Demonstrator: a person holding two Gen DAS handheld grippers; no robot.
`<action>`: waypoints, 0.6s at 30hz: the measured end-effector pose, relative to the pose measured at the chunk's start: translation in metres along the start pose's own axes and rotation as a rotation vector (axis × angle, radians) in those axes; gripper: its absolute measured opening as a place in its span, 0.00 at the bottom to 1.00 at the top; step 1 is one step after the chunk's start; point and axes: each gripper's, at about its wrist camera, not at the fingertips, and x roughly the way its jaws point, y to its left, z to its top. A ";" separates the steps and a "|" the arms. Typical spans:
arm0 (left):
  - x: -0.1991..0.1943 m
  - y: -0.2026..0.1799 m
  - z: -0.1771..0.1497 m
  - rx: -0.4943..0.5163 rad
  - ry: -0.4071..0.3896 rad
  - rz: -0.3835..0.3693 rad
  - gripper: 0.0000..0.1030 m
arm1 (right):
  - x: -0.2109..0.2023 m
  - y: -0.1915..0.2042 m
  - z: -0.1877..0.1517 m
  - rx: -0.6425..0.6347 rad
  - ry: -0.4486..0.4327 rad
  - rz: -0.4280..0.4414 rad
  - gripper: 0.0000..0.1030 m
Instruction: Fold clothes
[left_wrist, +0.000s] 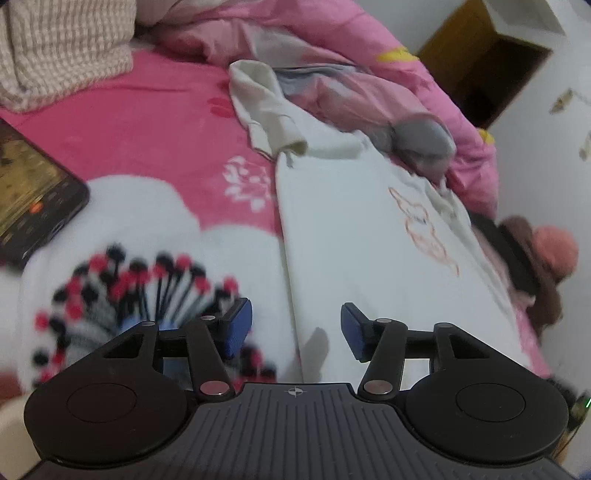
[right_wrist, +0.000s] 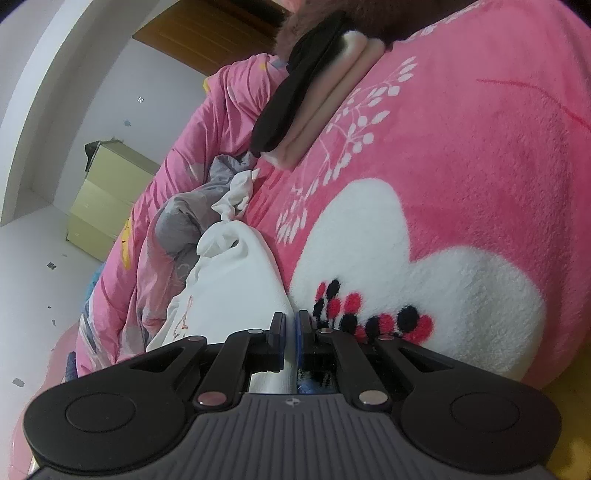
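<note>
Spread over a fluffy pink blanket (left_wrist: 147, 122), the white cotton shirt (left_wrist: 351, 229) lies half-folded: left gripper (left_wrist: 295, 328) half-open and empty, right gripper (right_wrist: 291, 328) clamped on its edge, seemingly anchoring it.

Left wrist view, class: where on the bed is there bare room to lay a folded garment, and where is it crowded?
Free: the pink blanket between the checked fabric, the phone and the white garment. Crowded: beyond the garment, where the bunched quilt, grey cloth and a stack of dark clothes lie.
</note>
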 end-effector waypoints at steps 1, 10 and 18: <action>-0.003 -0.005 -0.004 0.015 -0.004 0.006 0.51 | 0.000 0.000 0.000 0.000 0.001 0.001 0.04; -0.011 -0.012 -0.029 -0.013 0.060 0.003 0.50 | 0.000 0.000 0.000 0.001 0.003 0.009 0.04; -0.020 -0.006 -0.037 -0.086 0.067 0.033 0.51 | 0.001 -0.002 0.001 0.005 0.007 0.020 0.04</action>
